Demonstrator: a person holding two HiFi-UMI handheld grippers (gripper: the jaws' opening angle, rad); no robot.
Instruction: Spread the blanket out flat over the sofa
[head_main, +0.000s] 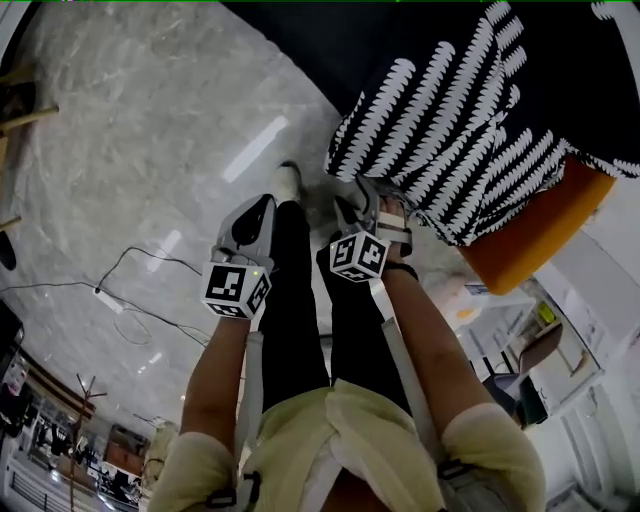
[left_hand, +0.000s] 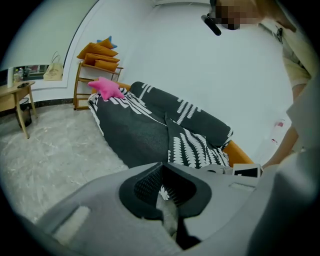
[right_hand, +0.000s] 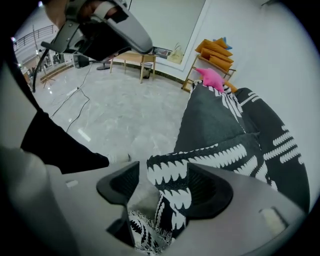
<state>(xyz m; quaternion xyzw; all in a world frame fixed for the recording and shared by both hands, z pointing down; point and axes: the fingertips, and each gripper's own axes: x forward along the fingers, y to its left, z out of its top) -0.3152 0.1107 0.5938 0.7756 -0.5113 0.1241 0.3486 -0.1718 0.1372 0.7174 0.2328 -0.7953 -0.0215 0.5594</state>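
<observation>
The blanket (head_main: 470, 110) lies draped along the sofa (head_main: 540, 225), its near edge hanging off the end by the person's feet. It looks like a soft, light knit that will sag and bunch rather than hold a shape, so it is best pinched at the hem or at two corners well apart. The right gripper (right_hand: 165, 187) has that hanging edge between its fingers, which stand wide apart without pinching it. The left gripper (left_hand: 165, 192) hangs over the floor (head_main: 150, 120), fingers slightly apart on nothing.
</observation>
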